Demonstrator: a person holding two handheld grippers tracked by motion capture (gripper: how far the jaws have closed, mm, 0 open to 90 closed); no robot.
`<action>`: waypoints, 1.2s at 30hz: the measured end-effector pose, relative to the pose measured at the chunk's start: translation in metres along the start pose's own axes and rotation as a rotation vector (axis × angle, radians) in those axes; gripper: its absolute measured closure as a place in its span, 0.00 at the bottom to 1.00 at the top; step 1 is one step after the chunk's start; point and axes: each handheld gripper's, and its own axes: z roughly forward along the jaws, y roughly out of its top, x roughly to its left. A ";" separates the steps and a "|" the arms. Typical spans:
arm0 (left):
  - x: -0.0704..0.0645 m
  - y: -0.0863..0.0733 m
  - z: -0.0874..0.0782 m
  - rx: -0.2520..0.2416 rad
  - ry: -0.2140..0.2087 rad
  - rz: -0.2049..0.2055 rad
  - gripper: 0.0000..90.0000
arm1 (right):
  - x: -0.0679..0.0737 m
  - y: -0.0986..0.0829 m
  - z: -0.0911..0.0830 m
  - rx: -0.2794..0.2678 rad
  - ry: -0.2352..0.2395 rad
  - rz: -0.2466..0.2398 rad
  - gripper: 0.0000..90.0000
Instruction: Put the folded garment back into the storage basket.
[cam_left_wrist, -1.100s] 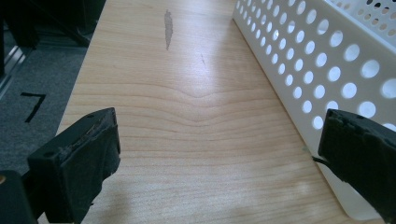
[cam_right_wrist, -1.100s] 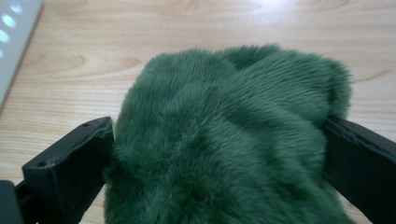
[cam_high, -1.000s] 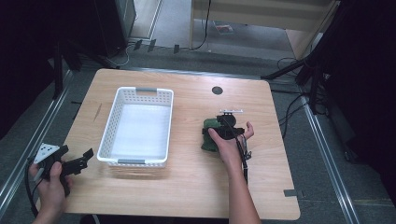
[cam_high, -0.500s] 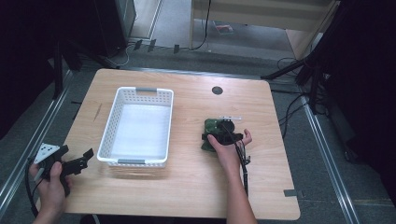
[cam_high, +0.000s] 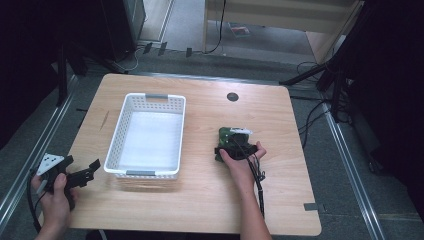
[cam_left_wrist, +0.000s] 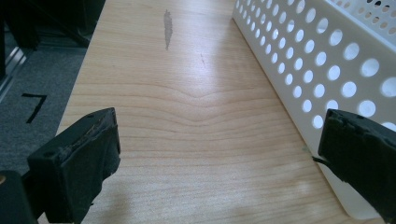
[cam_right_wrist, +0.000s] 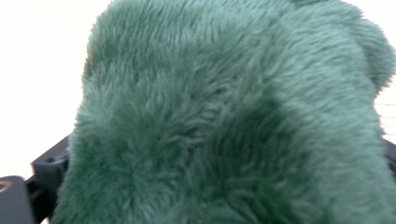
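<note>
— Left gripper (cam_high: 82, 172) first: it sits at the table's (cam_high: 200, 210) near-left corner, jaws spread wide with nothing between them, just beside the white basket (cam_high: 131, 173). The forearm comes in low and the gripper lies level, pointing along the basket's side.

— And the right gripper (cam_high: 235, 145)?

— It's over the green plush toy (cam_high: 223, 134), which lies on the table right of the basket. In the right gripper view the fur (cam_right_wrist: 224, 121) crowds the lens, so I can't tell whether the jaws have closed.

— What's the risk?

— I'd guess a pinch of loose fur only, letting the toy slip out on lifting.
</note>
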 end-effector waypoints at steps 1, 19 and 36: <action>0.000 0.000 0.000 -0.001 -0.001 0.000 0.00 | 0.000 0.000 0.000 0.000 0.000 0.000 0.09; 0.000 0.000 0.000 -0.001 -0.004 -0.003 0.00 | -0.001 0.004 -0.033 -0.191 0.057 0.090 0.27; 0.000 0.000 0.000 0.000 -0.004 -0.002 0.00 | 0.022 0.034 -0.067 -0.250 0.119 0.095 0.26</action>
